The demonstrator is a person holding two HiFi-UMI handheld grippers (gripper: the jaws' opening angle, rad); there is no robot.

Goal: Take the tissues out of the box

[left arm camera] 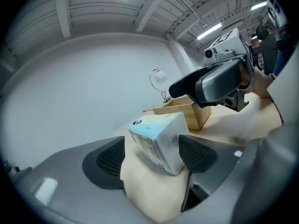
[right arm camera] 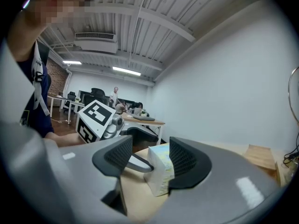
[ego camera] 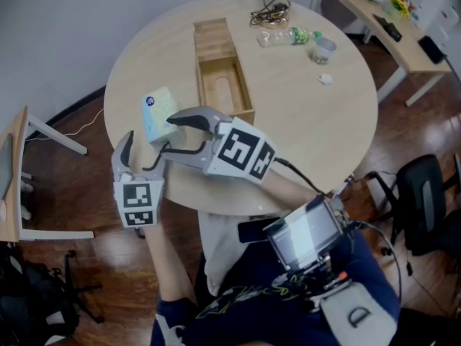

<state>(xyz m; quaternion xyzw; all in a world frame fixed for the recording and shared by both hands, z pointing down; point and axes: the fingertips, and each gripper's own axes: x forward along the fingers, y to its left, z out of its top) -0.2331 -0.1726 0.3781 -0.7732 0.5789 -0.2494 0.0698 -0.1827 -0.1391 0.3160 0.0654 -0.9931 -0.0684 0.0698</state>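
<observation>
A pale blue and yellow tissue pack (ego camera: 158, 114) rests on the round table (ego camera: 317, 128), left of the open wooden box (ego camera: 220, 74), whose inside shows only bare wood. My right gripper (ego camera: 171, 134) reaches in from the right, jaws apart around the pack's near side. In the right gripper view the pack (right arm camera: 161, 171) lies against the right pad with a gap to the left pad. My left gripper (ego camera: 148, 143) points up from the table's near edge, open. In its view the tilted pack (left arm camera: 156, 139) sits between the tips, unpressed.
A plastic bottle (ego camera: 288, 37), a tangle of cables (ego camera: 270, 9), a small cup (ego camera: 323, 49) and a white scrap (ego camera: 325, 79) lie at the table's far right. A desk (ego camera: 374, 20) and a black chair (ego camera: 425, 200) stand to the right.
</observation>
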